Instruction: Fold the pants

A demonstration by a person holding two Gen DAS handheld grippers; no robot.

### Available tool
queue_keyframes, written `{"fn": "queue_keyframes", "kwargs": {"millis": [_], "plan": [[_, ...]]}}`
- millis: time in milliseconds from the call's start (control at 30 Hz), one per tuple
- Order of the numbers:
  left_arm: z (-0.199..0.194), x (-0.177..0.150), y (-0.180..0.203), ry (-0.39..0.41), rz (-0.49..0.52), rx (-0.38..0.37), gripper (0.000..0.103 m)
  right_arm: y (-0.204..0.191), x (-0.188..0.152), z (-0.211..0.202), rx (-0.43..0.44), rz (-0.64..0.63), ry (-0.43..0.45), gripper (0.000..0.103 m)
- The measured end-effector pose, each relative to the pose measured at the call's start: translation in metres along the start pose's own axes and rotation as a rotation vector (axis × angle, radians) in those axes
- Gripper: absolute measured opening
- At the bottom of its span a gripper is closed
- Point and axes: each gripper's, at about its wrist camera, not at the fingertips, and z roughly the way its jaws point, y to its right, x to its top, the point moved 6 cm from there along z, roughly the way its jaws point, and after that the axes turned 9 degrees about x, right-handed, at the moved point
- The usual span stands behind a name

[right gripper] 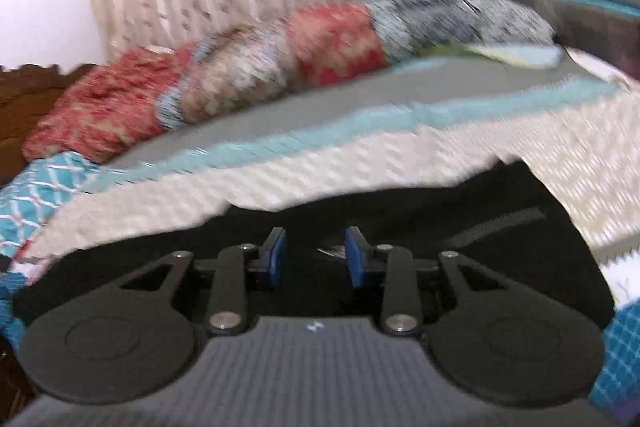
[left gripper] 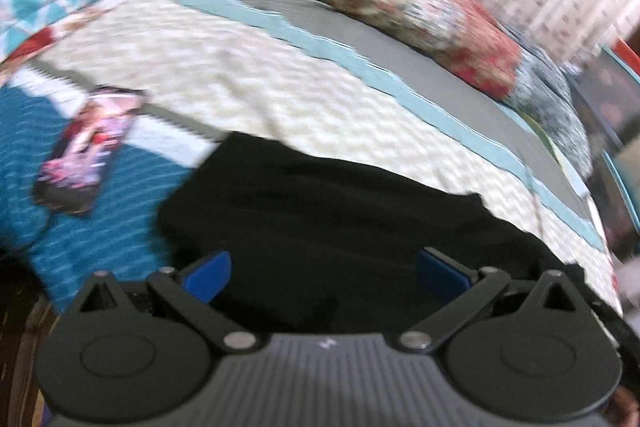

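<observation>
We see the black pants [left gripper: 320,223] lying on the cream bedspread [left gripper: 224,83], below both grippers. The left gripper [left gripper: 322,273] stands wide open, holding nothing. The right gripper [right gripper: 315,257] is half closed, pads apart, empty. A phone [left gripper: 90,151] lies at 9 o'clock.

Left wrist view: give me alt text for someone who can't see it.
The open left gripper hangs over black fabric pants lying on a cream-and-teal bedspread. A phone in a colourful printed case lies to the left; the frame is motion-blurred.
</observation>
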Motion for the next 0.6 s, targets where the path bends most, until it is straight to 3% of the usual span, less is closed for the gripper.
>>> {"fn": "queue_keyframes", "kwargs": {"millis": [67,167,300,433,600], "plan": [[0.007,-0.001,-0.024,-0.013,-0.055,0.024,0.103,-0.022,-0.001,0.013,0.071,0.027,-0.035,0.037],[0.025,-0.005,-0.051,-0.051,-0.161,0.047,0.103,-0.061,-0.021,0.045,0.191,0.094,-0.159,0.037],[0.043,-0.011,-0.075,-0.084,-0.244,0.026,0.103,-0.109,-0.039,0.086,0.331,0.208,-0.293,0.037],[0.061,-0.012,-0.078,-0.101,-0.285,-0.034,0.103,-0.147,-0.044,0.117,0.372,0.235,-0.365,0.036],[0.072,-0.010,-0.066,-0.049,-0.250,-0.011,0.102,-0.166,-0.052,0.155,0.420,0.343,-0.456,0.035]]}}
